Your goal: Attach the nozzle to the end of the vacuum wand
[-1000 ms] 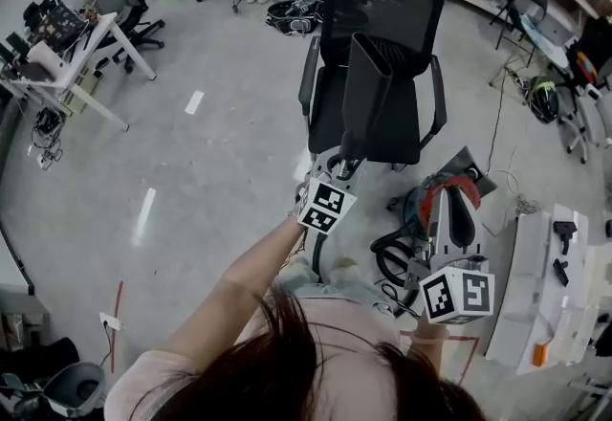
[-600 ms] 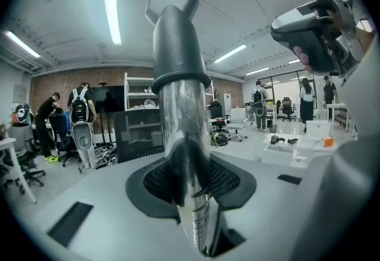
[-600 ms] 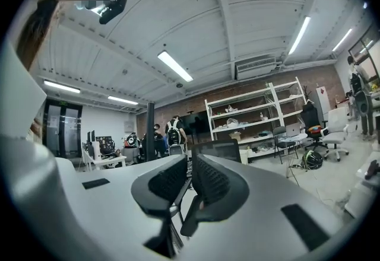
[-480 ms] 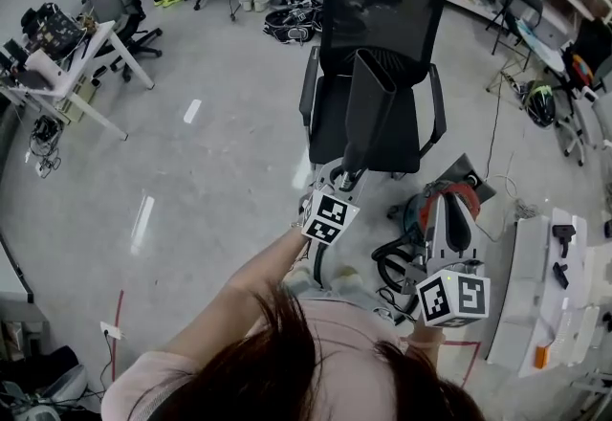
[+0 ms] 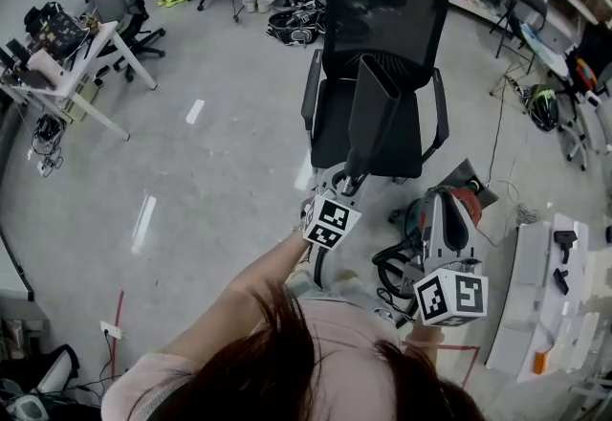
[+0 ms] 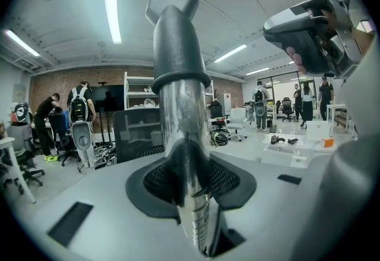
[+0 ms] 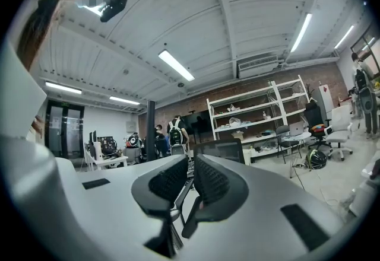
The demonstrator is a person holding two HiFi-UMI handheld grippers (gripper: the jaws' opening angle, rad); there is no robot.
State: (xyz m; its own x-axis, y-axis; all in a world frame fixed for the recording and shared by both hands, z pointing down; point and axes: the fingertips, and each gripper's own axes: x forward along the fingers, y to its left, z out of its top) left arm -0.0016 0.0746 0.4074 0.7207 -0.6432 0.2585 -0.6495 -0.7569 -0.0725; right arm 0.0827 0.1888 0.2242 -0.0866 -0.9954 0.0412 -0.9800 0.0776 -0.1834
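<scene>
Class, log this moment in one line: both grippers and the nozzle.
left gripper: shut on wand | right gripper: empty, jaws nearly together | nozzle: sitting on wand's end

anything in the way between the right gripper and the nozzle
Nothing visible. The right gripper, jaws slightly apart and empty, has open air to the nozzle, which stands on the wand clamped in the left gripper.

black office chair [image 5: 382,15] on glossy grey floor [image 5: 215,156].
</scene>
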